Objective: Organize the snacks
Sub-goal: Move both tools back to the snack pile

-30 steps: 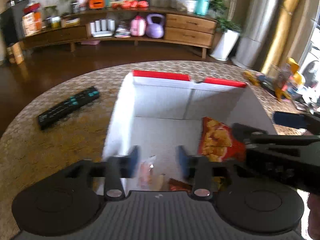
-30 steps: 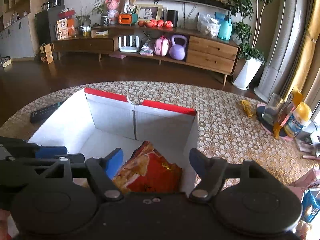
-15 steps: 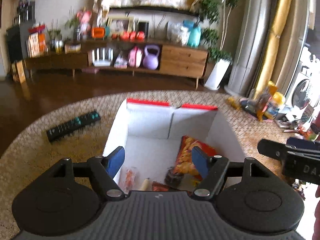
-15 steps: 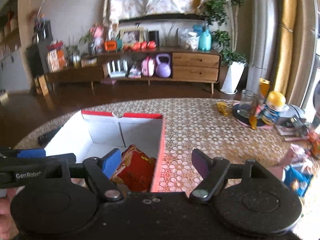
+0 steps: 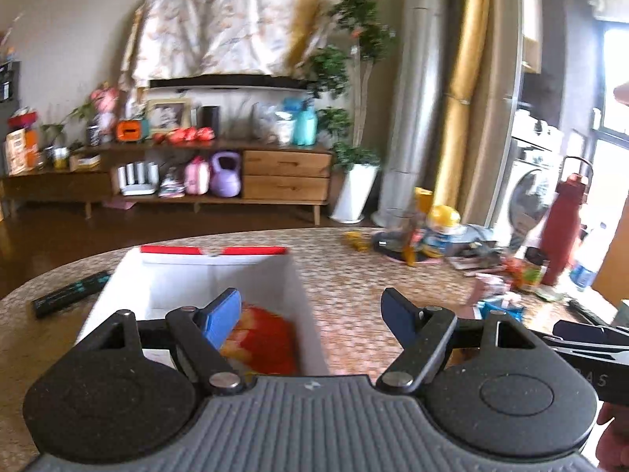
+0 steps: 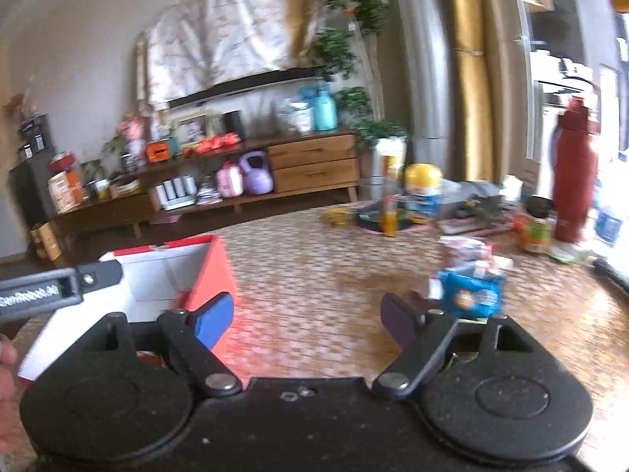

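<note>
A white cardboard box (image 5: 275, 275) with red flaps stands on the round woven table; a red-and-orange snack bag (image 5: 267, 338) lies inside it. My left gripper (image 5: 310, 318) hovers over the box's right wall, jaws opening, nothing between them. My right gripper (image 6: 304, 320) is above bare table right of the box (image 6: 212, 271), jaws also opening and empty. A blue snack packet (image 6: 469, 293) and other loose snacks (image 6: 468, 247) lie on the table ahead of it to the right. The right gripper's finger shows at the left wrist view's right edge.
A black remote (image 5: 68, 293) lies left of the box. At the table's far right stand a yellow-capped bottle (image 6: 422, 188), a small jar (image 6: 536, 232), a tall red flask (image 6: 572, 181) and clutter. A wooden sideboard (image 5: 165, 181) lines the back wall.
Both grippers swung right and lifted away from the box interior, jaws widening. The right gripper now looks at open table and the loose snacks; the box slid to the left of both views.
</note>
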A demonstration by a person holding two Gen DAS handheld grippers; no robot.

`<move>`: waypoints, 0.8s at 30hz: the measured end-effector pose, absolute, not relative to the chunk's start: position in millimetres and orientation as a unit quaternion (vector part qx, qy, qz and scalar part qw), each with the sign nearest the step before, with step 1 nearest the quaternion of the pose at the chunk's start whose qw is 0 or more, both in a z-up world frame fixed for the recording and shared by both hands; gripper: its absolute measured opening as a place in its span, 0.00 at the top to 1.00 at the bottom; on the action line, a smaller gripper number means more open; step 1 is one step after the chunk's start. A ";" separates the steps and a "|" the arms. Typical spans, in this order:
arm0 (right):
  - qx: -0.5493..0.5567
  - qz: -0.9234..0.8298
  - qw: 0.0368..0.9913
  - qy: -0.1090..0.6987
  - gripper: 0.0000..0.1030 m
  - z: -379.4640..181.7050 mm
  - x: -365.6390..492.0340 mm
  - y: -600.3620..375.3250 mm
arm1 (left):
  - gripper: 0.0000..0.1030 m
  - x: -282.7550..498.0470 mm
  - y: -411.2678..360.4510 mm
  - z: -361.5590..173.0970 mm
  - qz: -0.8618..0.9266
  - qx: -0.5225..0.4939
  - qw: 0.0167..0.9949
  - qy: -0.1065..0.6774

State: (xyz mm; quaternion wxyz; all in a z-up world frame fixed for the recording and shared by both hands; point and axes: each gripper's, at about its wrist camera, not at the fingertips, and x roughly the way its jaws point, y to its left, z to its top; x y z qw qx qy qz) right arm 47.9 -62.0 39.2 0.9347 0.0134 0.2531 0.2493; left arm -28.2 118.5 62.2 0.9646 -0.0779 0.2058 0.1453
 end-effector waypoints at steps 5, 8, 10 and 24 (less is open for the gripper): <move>0.029 0.208 0.944 0.255 0.20 26.6 55.6 -101.5 | 0.24 -13.0 86.9 53.4 0.107 -0.065 0.971 0.206; 0.037 0.184 0.947 0.260 0.20 17.5 61.2 -122.8 | 0.24 -5.5 70.2 45.2 0.088 -0.058 0.972 0.211; 0.041 0.171 0.949 0.262 0.20 10.3 60.5 -136.5 | 0.24 0.9 61.2 41.2 0.077 -0.052 0.972 0.214; 0.072 0.120 0.949 0.284 0.20 -13.6 71.8 -192.1 | 0.24 29.1 17.4 19.3 0.033 -0.028 0.972 0.230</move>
